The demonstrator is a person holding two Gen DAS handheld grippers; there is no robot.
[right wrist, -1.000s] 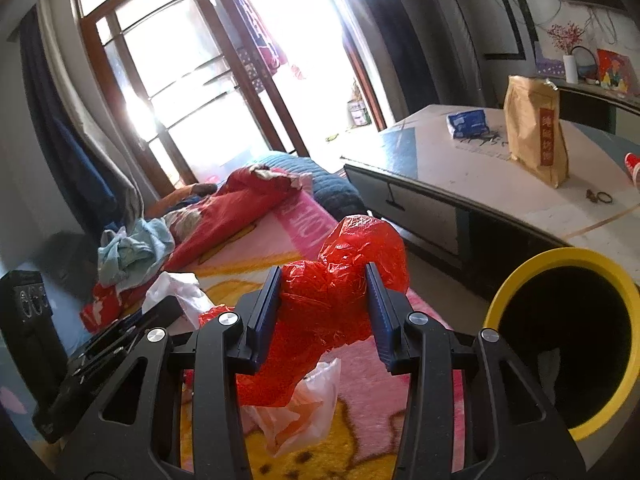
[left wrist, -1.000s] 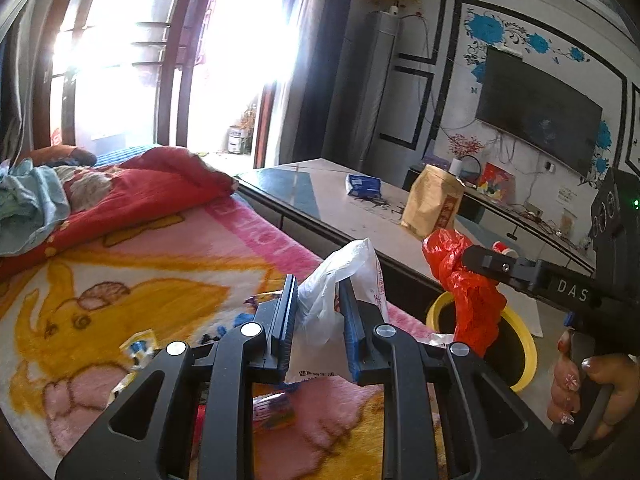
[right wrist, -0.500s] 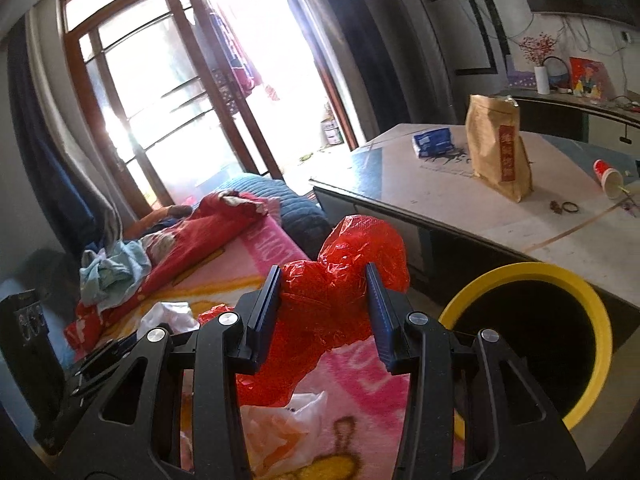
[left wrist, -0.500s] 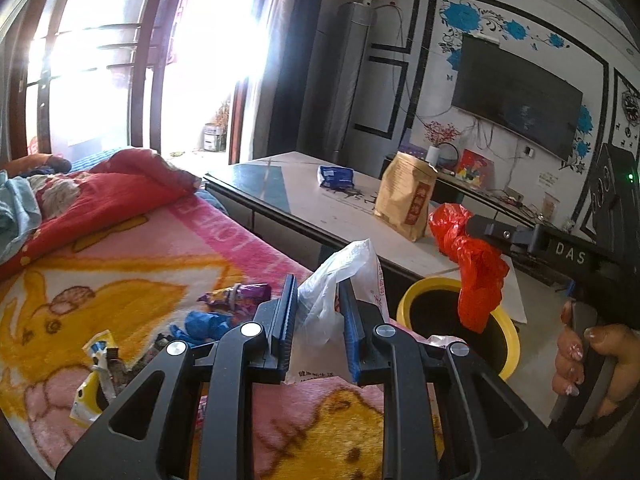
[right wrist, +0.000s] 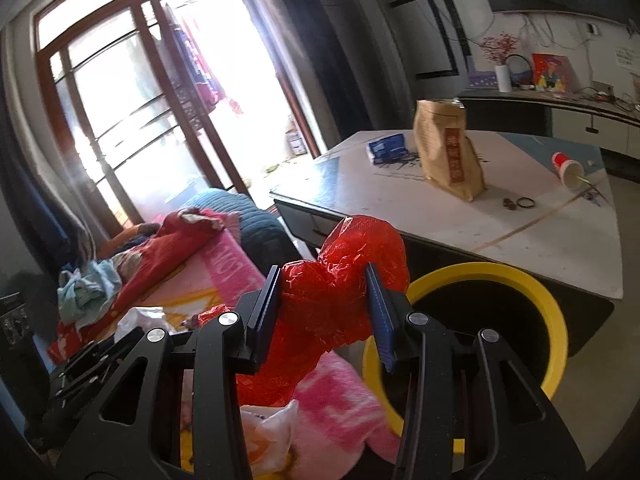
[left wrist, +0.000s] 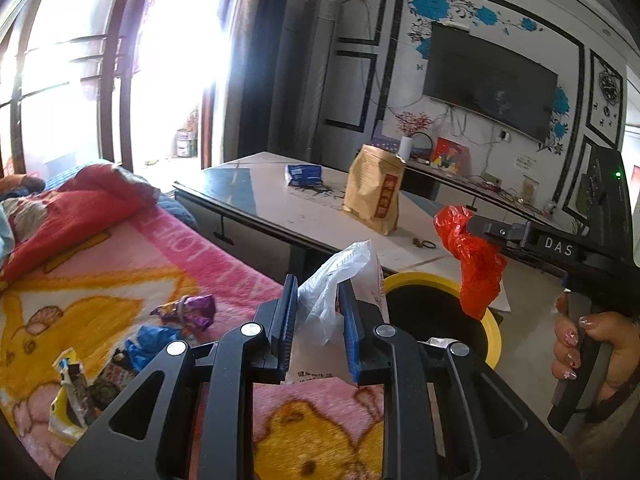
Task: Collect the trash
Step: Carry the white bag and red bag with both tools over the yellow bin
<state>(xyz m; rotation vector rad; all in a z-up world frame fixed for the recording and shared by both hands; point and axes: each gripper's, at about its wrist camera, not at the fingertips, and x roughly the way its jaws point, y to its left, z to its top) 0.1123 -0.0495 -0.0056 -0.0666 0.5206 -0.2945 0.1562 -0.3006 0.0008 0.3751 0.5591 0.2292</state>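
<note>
The left tongs (left wrist: 318, 312) are clamped on a white plastic bag (left wrist: 332, 288), which is pinched between the blue-lined fingers so that its crumpled top stands above the tips and its printed lower part hangs beneath. The right tongs (right wrist: 326, 304) are clamped on a red plastic bag (right wrist: 344, 276), gripped at mid-length; a lobe bulges beyond the fingertips and the remainder trails below. Both bags are judged to be held this way for carriage to the yellow-rimmed bin (right wrist: 556, 320), which stands just ahead of and to the right of both tongs, its dark opening upward. In the left wrist view the red bag is seen to dangle near the bin's rim, though not plainly over its centre.

The left tongs are held roughly level, directed across the edge of the bed toward the bin. The right tongs are held by a hand (left wrist: 588, 340) wrapped round the handle, the tool extended horizontally.

To the left of the left tongs, further wrappers (left wrist: 184, 312) lie uncollected on the pink blanket (left wrist: 224, 252). Beyond the bin a table (right wrist: 540, 232) carries a brown paper bag (right wrist: 448, 152).
</note>
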